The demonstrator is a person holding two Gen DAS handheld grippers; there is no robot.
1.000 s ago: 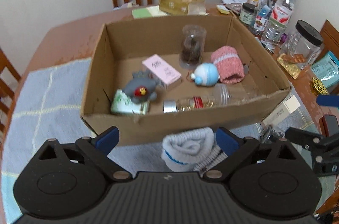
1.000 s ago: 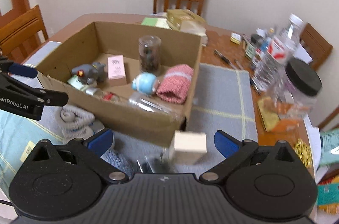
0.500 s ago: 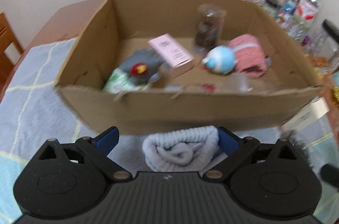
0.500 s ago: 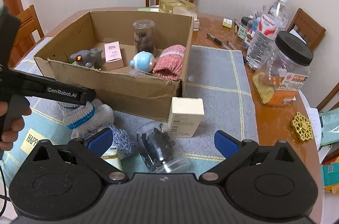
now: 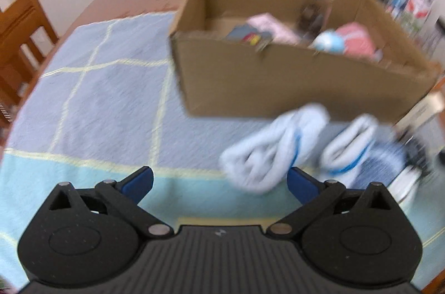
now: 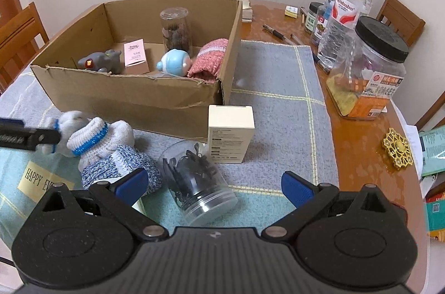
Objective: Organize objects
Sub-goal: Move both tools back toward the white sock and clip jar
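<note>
White rolled socks (image 5: pixel 274 148) on checked cloth (image 5: pixel 91 105) just outside cardboard box (image 6: pixel 133 99), not yet packed; left gripper (image 5: pixel 219 180), jaws just widened and holding nothing, beside them for pickup. Right gripper (image 6: pixel 214 187) spread, empty, above tipped clear jar (image 6: pixel 194 180).

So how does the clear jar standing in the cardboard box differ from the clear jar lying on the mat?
The clear plastic jar in the cardboard box stands upright; the clear plastic jar on the mat lies on its side. The boxed one holds dark brownish bits, the mat one black clips. Both are transparent cylinders.
</note>
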